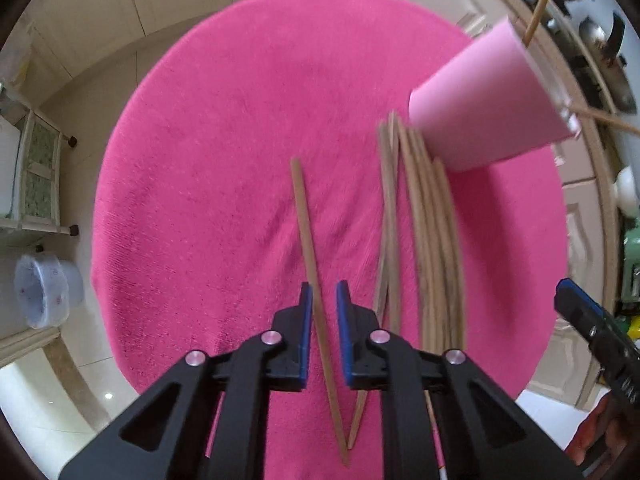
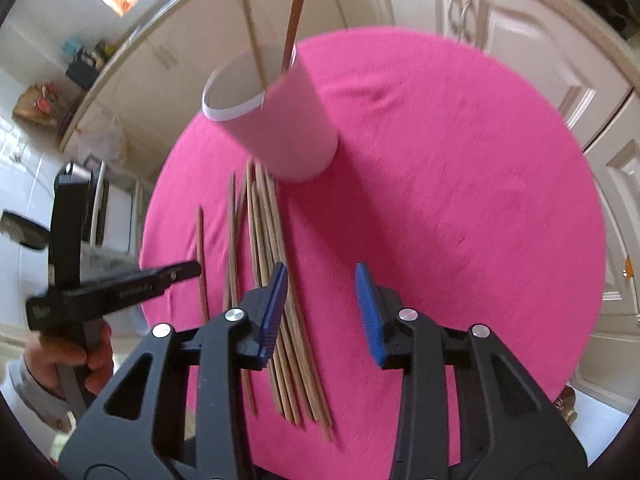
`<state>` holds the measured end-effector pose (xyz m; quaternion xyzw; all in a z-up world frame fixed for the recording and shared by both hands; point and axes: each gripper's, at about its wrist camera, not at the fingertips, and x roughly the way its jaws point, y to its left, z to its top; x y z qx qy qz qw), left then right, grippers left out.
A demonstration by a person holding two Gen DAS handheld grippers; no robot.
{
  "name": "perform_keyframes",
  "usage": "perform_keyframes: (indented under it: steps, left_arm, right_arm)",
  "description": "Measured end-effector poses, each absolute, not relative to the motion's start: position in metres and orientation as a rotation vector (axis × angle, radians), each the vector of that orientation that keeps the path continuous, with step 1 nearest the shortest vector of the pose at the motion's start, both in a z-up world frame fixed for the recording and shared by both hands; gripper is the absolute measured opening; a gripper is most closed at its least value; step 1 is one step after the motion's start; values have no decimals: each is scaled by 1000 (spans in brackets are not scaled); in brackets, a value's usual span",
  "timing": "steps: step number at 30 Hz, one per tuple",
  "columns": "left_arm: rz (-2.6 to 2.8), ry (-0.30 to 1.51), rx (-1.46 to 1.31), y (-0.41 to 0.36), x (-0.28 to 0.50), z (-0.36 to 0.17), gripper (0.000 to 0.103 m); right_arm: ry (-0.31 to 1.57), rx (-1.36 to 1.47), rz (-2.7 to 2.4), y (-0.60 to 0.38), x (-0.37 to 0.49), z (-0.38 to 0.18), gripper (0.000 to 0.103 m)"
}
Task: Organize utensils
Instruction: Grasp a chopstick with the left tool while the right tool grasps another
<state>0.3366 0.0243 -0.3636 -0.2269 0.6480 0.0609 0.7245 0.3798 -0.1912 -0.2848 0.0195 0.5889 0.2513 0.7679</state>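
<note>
- On the round table, a pink cloth [image 1: 224, 128] covers the whole top; chopsticks and a cup sit on it.
- Far left, left wrist view: a pale plastic bin [image 1: 44, 290] stands on the floor beside a low cabinet [image 1: 34, 176], well apart from the table.
- Left gripper [image 1: 322, 300]: jaws narrowly parted, blue pads on either side of a single chopstick [image 1: 306, 232]. The stick runs between the pads; I cannot tell if either pad touches it. Nothing is clamped.
- Single chopstick lies flat on the cloth, apart from the others, its near end crossing a second stick [image 1: 358, 420] in a V under the gripper.
- Right of that: a loose bundle of chopsticks [image 1: 428, 240] lies lengthwise on the cloth, far ends just beside the base of the cup.
- Pink cup [image 1: 488, 100] stands on the cloth at the far end of the bundle. Two chopsticks [image 2: 294, 16] stand in it, leaning out past the rim.
- Right gripper [image 2: 322, 312]: jaws wide apart, holding nothing. It hovers over the near half of the bundle [image 2: 280, 300]; its left pad overlaps the sticks in the right wrist view, contact unclear.
- Right wrist view, left edge: the person's left hand [image 2: 68, 360] grips the handle of the other gripper.
- Background: cream cupboard doors [image 2: 460, 4] behind the table.
</note>
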Motion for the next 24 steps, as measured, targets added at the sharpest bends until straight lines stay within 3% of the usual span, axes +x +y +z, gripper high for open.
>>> perform_keyframes:
  steps: [11,24]
  left_arm:
    - [163,1513,-400,1,348,-373,7]
    - [153,1484,-505,32,338,-373,5]
  right_arm:
    - [1388,-38,611,-171,374,-324,33]
    - [1436,-100,697,-135,388,-335,19]
